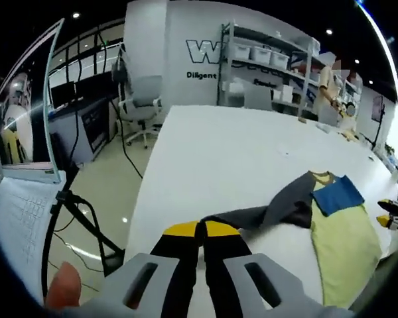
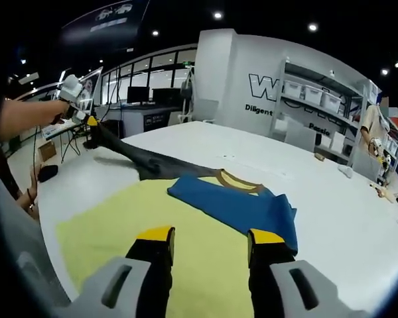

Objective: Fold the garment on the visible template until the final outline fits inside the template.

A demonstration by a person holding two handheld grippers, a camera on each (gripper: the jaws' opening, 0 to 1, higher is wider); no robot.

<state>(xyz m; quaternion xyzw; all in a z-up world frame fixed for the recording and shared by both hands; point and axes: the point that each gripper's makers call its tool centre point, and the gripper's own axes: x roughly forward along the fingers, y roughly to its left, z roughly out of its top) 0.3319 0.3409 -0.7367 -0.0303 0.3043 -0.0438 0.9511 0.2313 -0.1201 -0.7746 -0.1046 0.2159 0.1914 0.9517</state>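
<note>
The left gripper (image 1: pixel 200 232), jaws clenched on the shirt's (image 2: pixel 186 232) grey sleeve (image 1: pixel 252 215), is stretching it outward; the right gripper (image 2: pixel 209 240) is hovering released above the shirt. Next, the sleeve needs folding across.

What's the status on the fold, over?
Left gripper shut on grey sleeve, pulled out sideways. Right gripper open above yellow garment. Blue sleeve folded across chest. Nothing in the way.

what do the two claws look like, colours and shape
Both match: the left claw and right claw each have two black jaws with yellow tips, rising from pale grey moulded bases with slot-shaped openings. No cables or markings show on them.
</note>
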